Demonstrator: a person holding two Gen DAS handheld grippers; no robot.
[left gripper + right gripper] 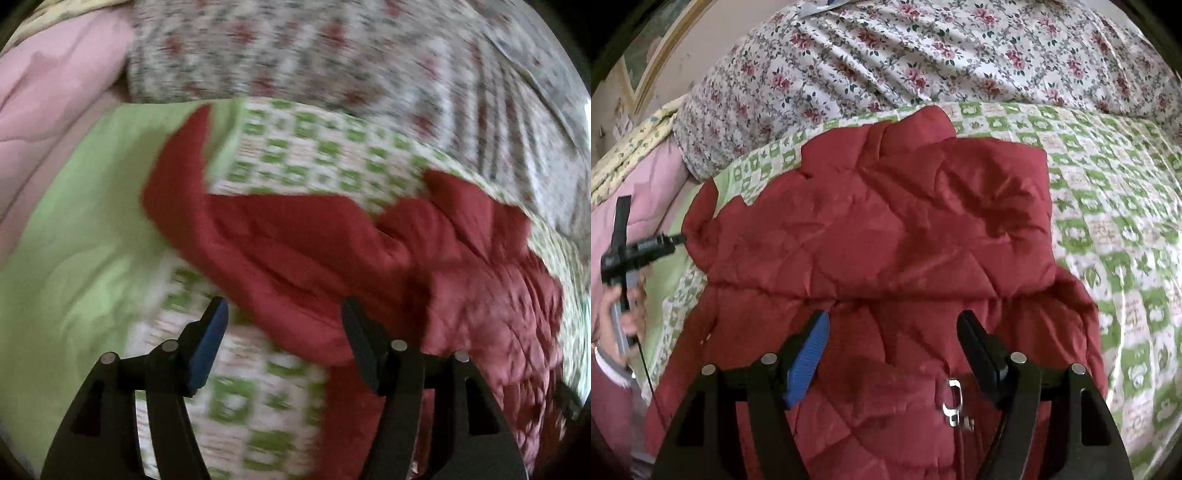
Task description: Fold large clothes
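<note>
Red jacket [879,221] lies beneath right gripper's [892,354] parted fingers, apparently untouched.

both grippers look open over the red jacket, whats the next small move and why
Probably lower the right gripper onto the red jacket near its zipper pull and pinch: nothing sits between its fingers, and the lower part below the fold lies unfolded.

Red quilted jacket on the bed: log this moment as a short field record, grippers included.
garment: red quilted jacket, upper part folded over the lower
surface: green-and-white checked bedcover
behind: floral bedding
hardware: metal zipper pull near the front edge
left gripper: open, nothing between the fingers, at the jacket's edge
right gripper: open above the jacket, holding nothing
left view: motion-blurred
</note>
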